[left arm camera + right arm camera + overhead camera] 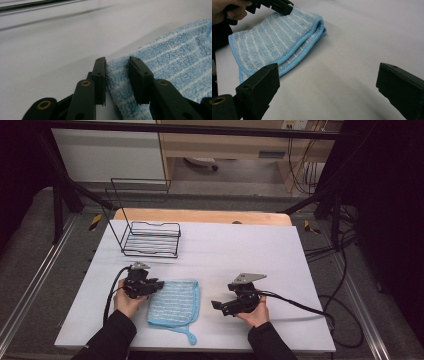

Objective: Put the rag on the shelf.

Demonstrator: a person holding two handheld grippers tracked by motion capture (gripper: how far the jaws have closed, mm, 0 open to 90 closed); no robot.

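A folded blue striped towel (pixel 174 302) lies on the white table top (pixel 240 250) near the front edge, with its hanging loop (pixel 191 338) pointing toward the person. My left gripper (pixel 159 285) is at the towel's upper left corner. In the left gripper view its jaws (pixel 117 62) stand on either side of the towel's edge (pixel 175 57), and the cloth fills the gap between both pads. My right gripper (pixel 217 306) is held to the right of the towel, apart from it. In the right gripper view its jaws (pixel 328 72) stand wide open over bare table, facing the towel (pixel 274 42) and the left gripper (pixel 282 6).
A black wire rack (pixel 150 240) stands at the back left of the table. A cable (pixel 300 307) trails from the right gripper toward the table's right edge. Bare white surface lies between the towel and the right gripper and across the back right.
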